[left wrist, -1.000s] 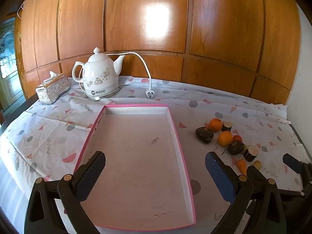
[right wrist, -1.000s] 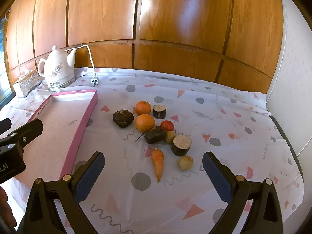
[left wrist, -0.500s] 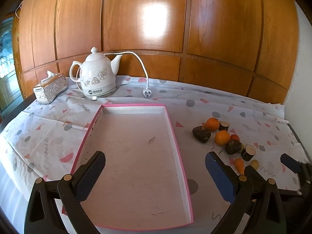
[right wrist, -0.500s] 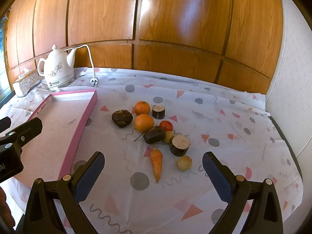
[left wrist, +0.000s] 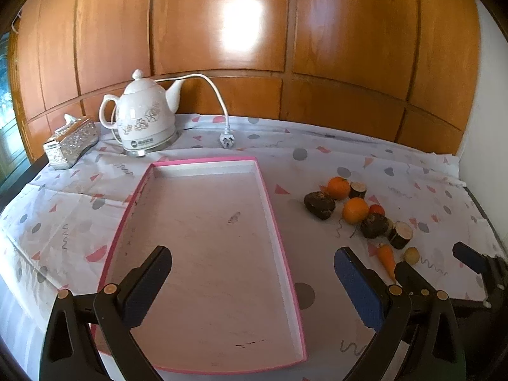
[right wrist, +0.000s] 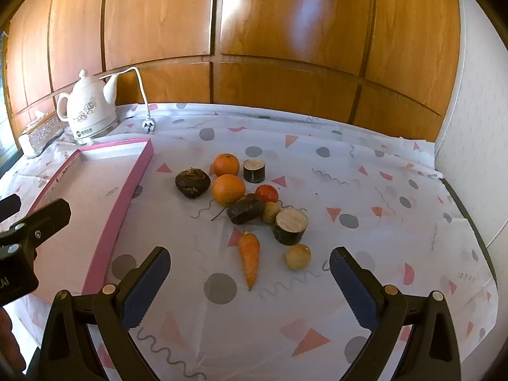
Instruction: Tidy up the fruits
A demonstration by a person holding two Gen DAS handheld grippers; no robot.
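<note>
**Both grippers draw back a little from the table as the tray waits unfilled**

Pulled slightly back and up over the past second, the left gripper [left wrist: 252,281] hangs above the near half of the pink tray [left wrist: 273,219], its jaws spread wide and holding nothing, while the right gripper [right wrist: 247,281] hovers just as wide and empty over the cloth in front of the produce. Nothing on the table has shifted. The tray lies bare on the patterned tablecloth [right wrist: 365,190], well to the left of the cluster. In that cluster two oranges [right wrist: 228,189] sit one behind the other, the far one just beside a small cut log piece [right wrist: 254,170]. A dark lumpy fruit [right wrist: 192,182] lies left of the oranges, nearest the tray. A red tomato [right wrist: 267,193] rests right of the near orange, with a second dark fruit [right wrist: 246,208] in front of it and a small yellowish ball [right wrist: 270,212] tucked beside that. A larger log piece [right wrist: 290,226] stands to the right. Nearest the right gripper lie a carrot [right wrist: 250,257], tip pointing toward the camera, and a round tan fruit [right wrist: 297,256]. A white kettle [left wrist: 144,119], its cord unplugged, and a tissue box [left wrist: 71,141] stand at the back left against the wood panelling [left wrist: 222,31]
</note>
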